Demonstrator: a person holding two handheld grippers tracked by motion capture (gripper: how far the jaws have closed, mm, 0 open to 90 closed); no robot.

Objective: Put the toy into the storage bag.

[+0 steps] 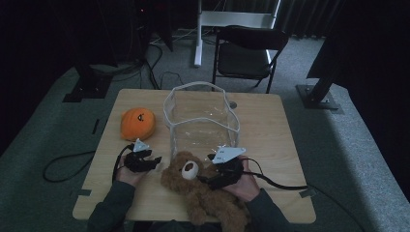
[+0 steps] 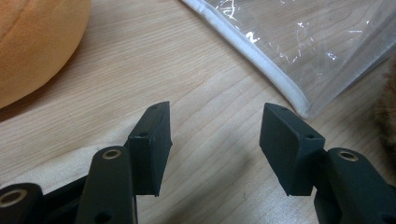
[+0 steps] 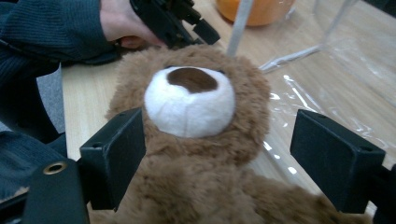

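One teddy bear [image 3: 187,154], soft, light and compressible, lies at the near counter [image 1: 270,145] edge; best taken around its neck. Right claw [image 3: 219,154] stands wide open astride that neck, gripping nothing; left claw [image 2: 215,144] half open, empty.

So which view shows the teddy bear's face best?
The right gripper view: the teddy bear faces it, muzzle clear. The high view shows it whole but small; the left gripper view catches a fur edge.
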